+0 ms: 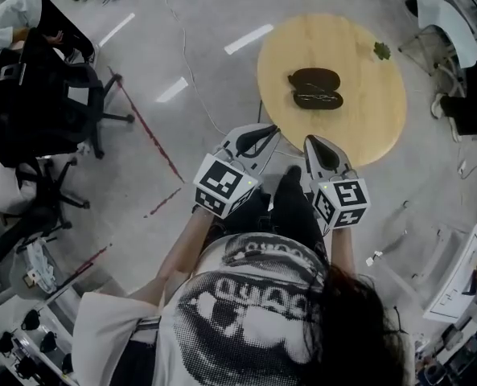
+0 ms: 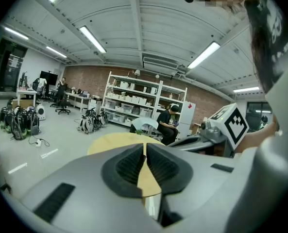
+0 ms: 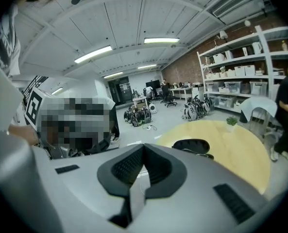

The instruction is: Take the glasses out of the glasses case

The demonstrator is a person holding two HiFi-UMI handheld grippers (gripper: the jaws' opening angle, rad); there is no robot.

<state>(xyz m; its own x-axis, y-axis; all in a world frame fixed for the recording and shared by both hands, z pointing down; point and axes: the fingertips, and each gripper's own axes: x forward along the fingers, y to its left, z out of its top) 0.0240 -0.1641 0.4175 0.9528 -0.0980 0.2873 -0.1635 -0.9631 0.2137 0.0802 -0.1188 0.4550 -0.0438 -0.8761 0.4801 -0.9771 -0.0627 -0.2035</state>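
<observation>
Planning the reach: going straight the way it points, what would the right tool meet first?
Likely the round table, near or at the open glasses case; depth is unclear.

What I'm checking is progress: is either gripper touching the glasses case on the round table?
No: in the head view the left gripper and right gripper are at the table's near edge, apart from the glasses case.

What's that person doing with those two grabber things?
A person holds the left gripper and the right gripper out in front, both shut and empty, short of the round wooden table. The dark glasses case lies open on it, with what look like glasses inside. Nothing has been picked up yet.
</observation>
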